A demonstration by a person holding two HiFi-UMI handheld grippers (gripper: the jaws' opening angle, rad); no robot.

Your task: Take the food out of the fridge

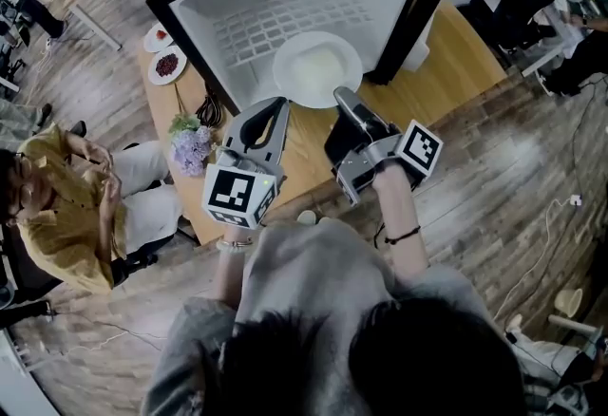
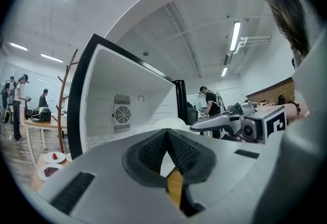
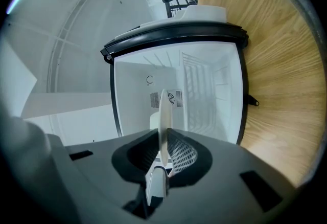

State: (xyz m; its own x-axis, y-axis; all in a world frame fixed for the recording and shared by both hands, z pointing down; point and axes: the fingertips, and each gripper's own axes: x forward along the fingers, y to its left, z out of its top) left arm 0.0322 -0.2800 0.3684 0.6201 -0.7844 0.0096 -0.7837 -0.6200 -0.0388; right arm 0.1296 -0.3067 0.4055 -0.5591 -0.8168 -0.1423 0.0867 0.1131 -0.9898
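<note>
Plate: the round white plate [image 1: 318,70] with something pale on it (couldn't tell what the food was) sat right at the mouth of the fridge, half over the front lip.
Right gripper: the right gripper [image 1: 339,98] was clamped narrow on the plate's near rim. In its own view the plate showed edge-on between the pads.
Left gripper: the left gripper [image 2: 167,135] had its pads pressed together with nothing in them, and hung just beside the plate on the left.
Fridge: the small black fridge with a white inside [image 1: 394,15] stood open, with a round fan vent [image 2: 122,114] in the back wall.
Table: the fridge was on the light wooden table [image 1: 465,53].
Other stuff: two small plates with red and dark bits [image 1: 166,63] lay left of the fridge, and a bunch of pale purple flowers [image 1: 193,146] lay near the table edge.
Bystander: a person in a yellow top [image 1: 71,205] sat off to the left.
</note>
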